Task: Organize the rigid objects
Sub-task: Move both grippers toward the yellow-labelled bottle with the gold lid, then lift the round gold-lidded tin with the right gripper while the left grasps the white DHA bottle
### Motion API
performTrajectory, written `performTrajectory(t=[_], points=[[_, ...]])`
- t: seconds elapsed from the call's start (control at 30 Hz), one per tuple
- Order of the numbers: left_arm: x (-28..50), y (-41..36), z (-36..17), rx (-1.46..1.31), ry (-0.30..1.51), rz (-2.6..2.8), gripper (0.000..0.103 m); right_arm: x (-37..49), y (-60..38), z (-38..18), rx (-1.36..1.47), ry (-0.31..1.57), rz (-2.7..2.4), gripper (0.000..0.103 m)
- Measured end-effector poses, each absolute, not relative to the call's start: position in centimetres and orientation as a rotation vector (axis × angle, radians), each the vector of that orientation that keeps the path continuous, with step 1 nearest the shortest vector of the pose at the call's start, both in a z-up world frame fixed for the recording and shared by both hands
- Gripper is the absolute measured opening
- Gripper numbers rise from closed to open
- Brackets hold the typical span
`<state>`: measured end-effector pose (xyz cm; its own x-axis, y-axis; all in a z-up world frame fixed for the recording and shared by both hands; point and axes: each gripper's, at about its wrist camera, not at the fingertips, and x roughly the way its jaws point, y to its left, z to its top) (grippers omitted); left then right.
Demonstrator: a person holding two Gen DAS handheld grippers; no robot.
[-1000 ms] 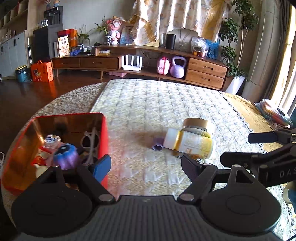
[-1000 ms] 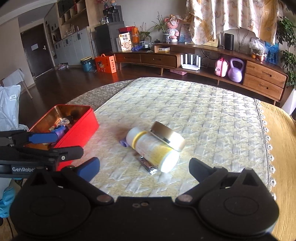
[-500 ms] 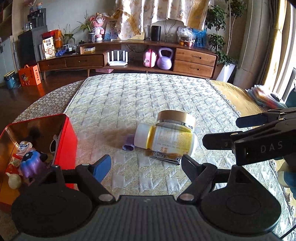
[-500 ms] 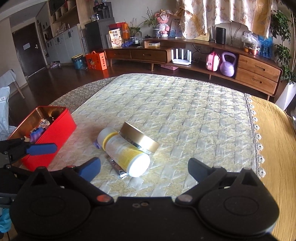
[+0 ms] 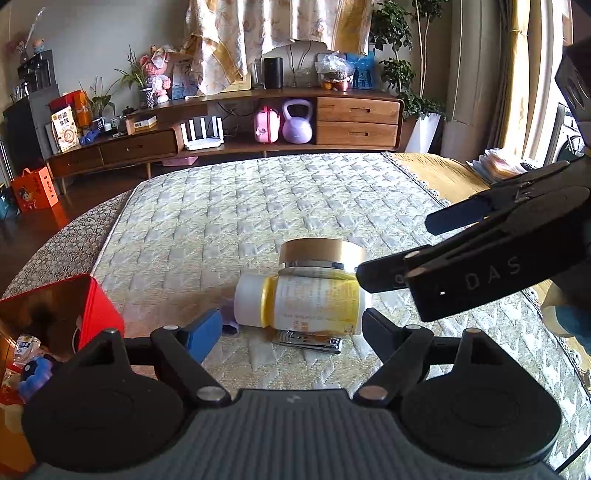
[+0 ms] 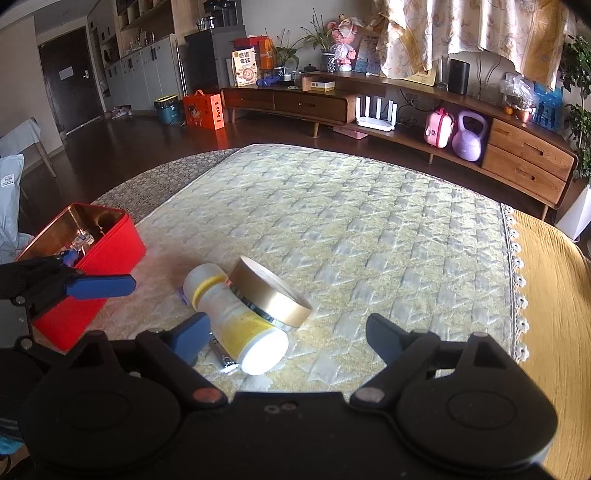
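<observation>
From the left wrist, the left gripper (image 5: pixel 291 323) is spread wide and empty, low over the quilted mat (image 5: pixel 295 206), with the toppled yellow-labelled bottle (image 5: pixel 299 304) between its fingers, a gold-lidded jar (image 5: pixel 319 256) behind and nail clippers (image 5: pixel 314 341) in front. From the right wrist, the right gripper (image 6: pixel 288 330) is likewise spread and empty near the bottle's base; the red tin (image 6: pixel 107 251) sits left.

Home living room: sideboard (image 6: pixel 388 107), curtains (image 6: pixel 461 33)
</observation>
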<state>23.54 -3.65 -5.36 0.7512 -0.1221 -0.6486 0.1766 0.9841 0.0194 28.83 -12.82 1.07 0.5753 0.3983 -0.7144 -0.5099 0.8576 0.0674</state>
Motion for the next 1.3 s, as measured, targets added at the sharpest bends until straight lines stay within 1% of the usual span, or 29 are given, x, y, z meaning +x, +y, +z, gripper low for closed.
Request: performTrajectory(t=[0.33, 0.4, 0.63, 0.67, 0.73, 0.8, 0.93, 1.1, 1.17, 1.3], points=[[25.0, -3.8, -6.8, -0.021, 0.770, -0.136, 0.083, 31.2, -10.1, 0.3, -0.178, 0.812, 0.575, 0.073], [25.2, -3.7, -7.0, -0.034, 0.778, -0.126, 0.083, 31.5, -9.6, -0.1, -0.182, 0.820, 0.583, 0.067], [25.7, -3.2, -7.4, -0.077, 0.804, -0.114, 0.083, 32.3, -8.4, -1.0, -0.192, 0.841, 0.596, 0.053], [25.7, -3.1, -7.4, -0.082, 0.806, -0.113, 0.083, 32.3, -8.3, -1.0, -0.194, 0.840, 0.594, 0.049], [25.7, -3.2, -7.3, -0.093, 0.808, -0.113, 0.083, 32.5, -8.3, -1.1, -0.187, 0.840, 0.604, 0.045], [25.9, -3.2, -7.2, -0.111, 0.813, -0.113, 0.083, 32.5, -8.3, -0.9, -0.184, 0.835, 0.612, 0.037], [26.3, -2.9, -7.3, -0.148, 0.832, -0.104, 0.083, 32.6, -8.6, -0.7, -0.175, 0.827, 0.609, 0.033], [27.2, -2.5, -7.1, -0.198, 0.848, -0.077, 0.083, 33.1, -10.2, -0.1, -0.115, 0.814, 0.573, 0.023], [27.6, -2.4, -7.1, -0.216, 0.854, -0.064, 0.083, 33.4, -11.0, 0.0, -0.092, 0.814, 0.554, 0.021], [28.9, -2.3, -7.2, -0.248, 0.871, -0.043, 0.083, 33.8, -12.5, 0.0, -0.065, 0.818, 0.533, 0.021]])
